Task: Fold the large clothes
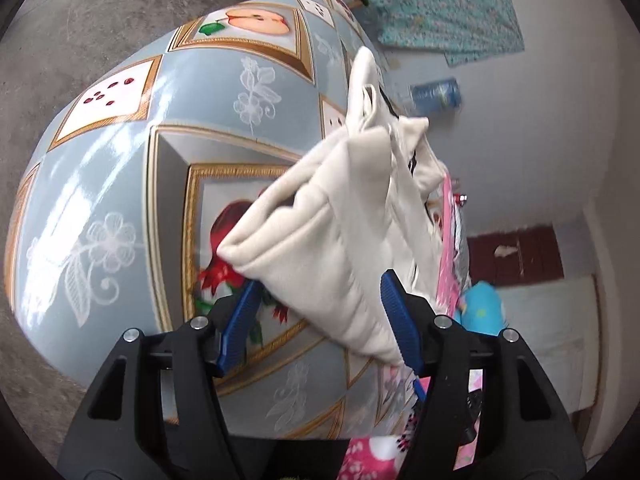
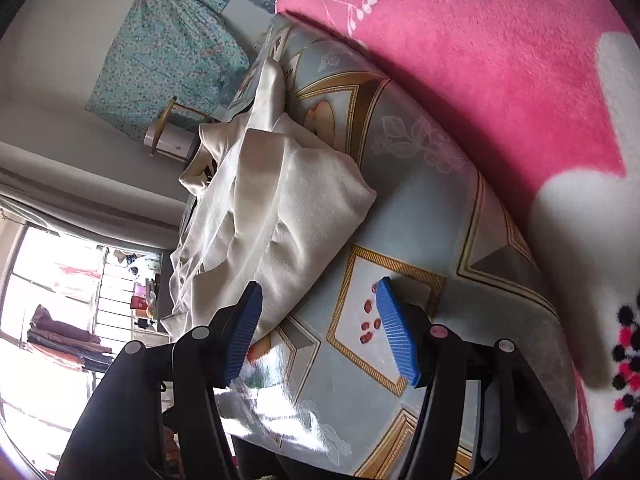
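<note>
Cream garment (image 1: 340, 240) lies folded between the left gripper's (image 1: 320, 320) parted jaws; the right gripper (image 2: 320, 328) gapes lower centre, bare tablecloth (image 2: 420, 208) rightward.

A lived-in home room: pink fleece blanket (image 2: 480, 60), floral cloth (image 2: 160, 52) on the wall, clothes hanging by a barred window (image 2: 52, 300).

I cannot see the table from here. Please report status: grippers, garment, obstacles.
Left hand-held gripper open, cream garment loose between its pads. Right hand-held gripper open, empty, beside garment. Garment bunched on patterned table. Pink blanket crowds the table edge.
</note>
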`<state>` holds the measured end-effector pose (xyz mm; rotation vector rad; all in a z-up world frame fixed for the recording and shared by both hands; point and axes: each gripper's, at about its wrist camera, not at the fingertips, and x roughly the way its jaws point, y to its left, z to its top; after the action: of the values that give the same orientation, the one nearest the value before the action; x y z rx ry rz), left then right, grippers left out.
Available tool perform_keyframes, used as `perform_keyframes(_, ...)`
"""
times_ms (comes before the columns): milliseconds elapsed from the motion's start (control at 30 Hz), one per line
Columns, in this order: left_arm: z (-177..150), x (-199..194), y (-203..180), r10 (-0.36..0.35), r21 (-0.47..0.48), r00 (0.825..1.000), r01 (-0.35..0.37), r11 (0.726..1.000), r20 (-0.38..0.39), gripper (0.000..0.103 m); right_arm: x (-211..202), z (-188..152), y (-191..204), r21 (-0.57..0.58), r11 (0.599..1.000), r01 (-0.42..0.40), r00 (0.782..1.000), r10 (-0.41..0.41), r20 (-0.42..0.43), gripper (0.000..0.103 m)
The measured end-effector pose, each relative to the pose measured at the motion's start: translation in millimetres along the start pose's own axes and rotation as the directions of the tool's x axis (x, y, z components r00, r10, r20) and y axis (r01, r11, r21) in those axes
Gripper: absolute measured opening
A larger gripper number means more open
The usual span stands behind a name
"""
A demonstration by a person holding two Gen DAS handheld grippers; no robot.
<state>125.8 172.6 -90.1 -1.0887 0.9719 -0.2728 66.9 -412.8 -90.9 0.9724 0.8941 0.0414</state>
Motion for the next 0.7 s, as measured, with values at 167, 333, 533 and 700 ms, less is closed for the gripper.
perform_keyframes(167, -0.6, 14.3, -25.4, 0.158, 0.089, 0.981, -0.168, 0.982, 0.113, 0.041, 16.0, 18.4, 6.2, 0.027, 0.999, 0.019, 0.991, -0.022, 0.129, 0.058)
perform_keyframes(333, -22.4, 30.5, -69.8, 0.349, 0.356, 0.893, -0.437, 0.826, 0.286, 0.015, 29.8, 22.3, 34.1, -0.055, 0.984, 0.170, 0.966, -0.155, 0.206, 0.033)
perform_keyframes(533, -76.0, 10.6, -141.5, 0.301, 0.579, 0.766, -0.632, 0.516, 0.568, 0.007, -10.3, 6.4, 93.0, -0.241, 0.916, 0.321, 0.904, -0.220, 0.367, 0.012)
perform_keyframes(700, -91.4, -24.8, -161.6, 0.249, 0.629, 0.780, -0.615, 0.476, 0.574, 0.007, -47.0, -10.9, 115.2, -0.317, 0.886, 0.340, 0.891, -0.196, 0.409, 0.011)
